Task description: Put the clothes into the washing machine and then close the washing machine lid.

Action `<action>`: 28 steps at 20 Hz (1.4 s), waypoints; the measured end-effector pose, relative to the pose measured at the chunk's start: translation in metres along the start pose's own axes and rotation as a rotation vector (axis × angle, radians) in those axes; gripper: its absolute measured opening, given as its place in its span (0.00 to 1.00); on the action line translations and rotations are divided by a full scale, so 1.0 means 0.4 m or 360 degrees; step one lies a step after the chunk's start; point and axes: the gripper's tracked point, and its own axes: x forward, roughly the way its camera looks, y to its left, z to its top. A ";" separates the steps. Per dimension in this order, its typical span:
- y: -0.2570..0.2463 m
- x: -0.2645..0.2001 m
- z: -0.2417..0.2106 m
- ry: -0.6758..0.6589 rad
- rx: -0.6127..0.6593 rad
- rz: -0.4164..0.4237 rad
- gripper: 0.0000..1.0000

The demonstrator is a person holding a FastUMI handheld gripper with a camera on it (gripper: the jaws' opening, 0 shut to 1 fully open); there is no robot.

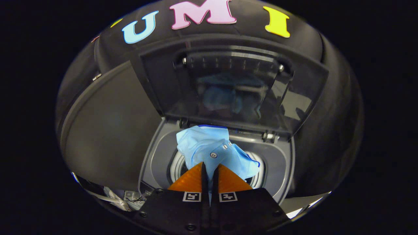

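Now hand-held gripper [209, 169] pinches blue shirt [209, 147] above open washing machine [156, 153] drum

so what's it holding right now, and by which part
The gripper is shut on the light blue shirt, pinching a fold of fabric just below the buttoned placket. The shirt hangs over the washing machine's open drum, lid raised.

light blue shirt [209, 147] covers most of the drum opening [176, 168]; only slivers of drum show at 9 and 3 o'clock of the cloth. shirt's lower end is hidden between the orange fingers [191, 179] of the gripper [210, 169]. raised lid [228, 88] shows a blurred bluish reflection, shape unreadable.
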 end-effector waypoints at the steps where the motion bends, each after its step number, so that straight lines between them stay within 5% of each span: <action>1: 0.000 0.030 -0.024 0.0044 -0.0012 -0.0005 0.05; 14: -0.021 0.146 -0.116 0.0185 -0.0057 -0.0041 0.05; 17: 0.006 0.142 -0.132 0.0199 0.0039 0.0068 0.28; 20: -0.041 0.129 -0.100 0.0057 -0.0030 -0.0045 0.98; 28: -0.059 0.097 -0.103 0.0010 -0.0111 -0.0119 1.00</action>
